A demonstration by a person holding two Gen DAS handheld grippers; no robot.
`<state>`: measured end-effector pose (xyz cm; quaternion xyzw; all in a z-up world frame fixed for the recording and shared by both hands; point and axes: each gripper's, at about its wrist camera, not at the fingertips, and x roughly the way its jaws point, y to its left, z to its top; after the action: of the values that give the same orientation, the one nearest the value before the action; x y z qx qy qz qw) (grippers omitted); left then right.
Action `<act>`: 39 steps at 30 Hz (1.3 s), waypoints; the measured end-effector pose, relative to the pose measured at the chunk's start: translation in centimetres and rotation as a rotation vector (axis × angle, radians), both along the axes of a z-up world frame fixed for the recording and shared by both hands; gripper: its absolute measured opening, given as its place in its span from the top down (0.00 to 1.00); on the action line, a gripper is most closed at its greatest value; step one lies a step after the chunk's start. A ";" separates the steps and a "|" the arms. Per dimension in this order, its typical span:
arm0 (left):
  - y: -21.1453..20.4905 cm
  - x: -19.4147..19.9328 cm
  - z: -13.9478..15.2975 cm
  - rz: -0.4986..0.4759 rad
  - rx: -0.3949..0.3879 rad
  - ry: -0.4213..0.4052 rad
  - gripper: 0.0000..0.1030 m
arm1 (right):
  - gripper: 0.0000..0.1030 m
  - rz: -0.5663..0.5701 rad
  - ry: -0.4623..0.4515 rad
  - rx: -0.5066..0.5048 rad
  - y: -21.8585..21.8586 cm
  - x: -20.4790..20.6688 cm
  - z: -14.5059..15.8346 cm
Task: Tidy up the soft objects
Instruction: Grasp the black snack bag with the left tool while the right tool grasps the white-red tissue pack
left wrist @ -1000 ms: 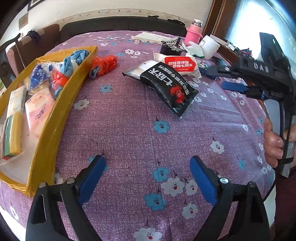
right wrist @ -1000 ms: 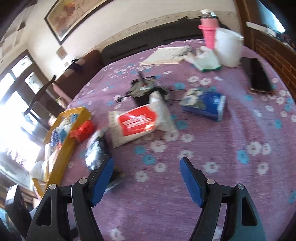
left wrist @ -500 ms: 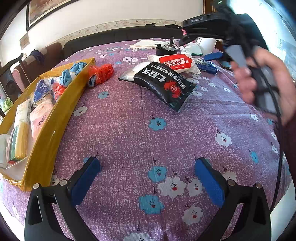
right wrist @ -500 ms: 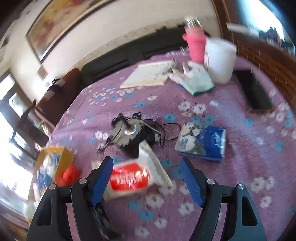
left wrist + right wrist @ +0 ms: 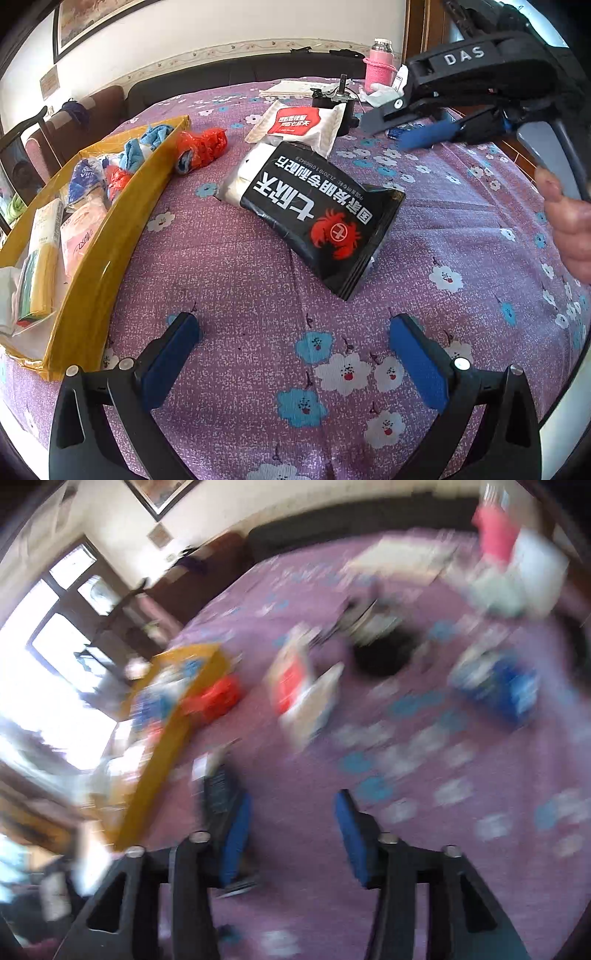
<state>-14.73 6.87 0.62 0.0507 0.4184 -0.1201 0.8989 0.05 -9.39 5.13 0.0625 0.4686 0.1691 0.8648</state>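
The black pouch (image 5: 317, 218) lies mid-counter, long axis slanting from far-left to near-right, straight ahead of the wide-spread, empty left tool (image 5: 293, 341), which is nearer than the also-parted, empty right tool (image 5: 291, 830).

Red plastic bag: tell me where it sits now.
In the left wrist view, the red plastic bag lies upper left on the tablecloth, against the yellow tray's outer wall.

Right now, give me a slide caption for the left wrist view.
Open left gripper hovers before a black pouch on the purple tablecloth, yellow tray alongside.
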 end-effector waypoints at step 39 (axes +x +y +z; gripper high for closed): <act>-0.9 12.6 1.2 0.101 -0.132 0.205 0.00 | 0.38 -0.054 -0.014 -0.190 -3.1 -6.4 -2.5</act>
<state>-2.14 6.01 1.77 -0.0424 0.5011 -0.1064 0.8578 -6.35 -12.49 2.59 -0.0082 0.4745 0.1009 0.8744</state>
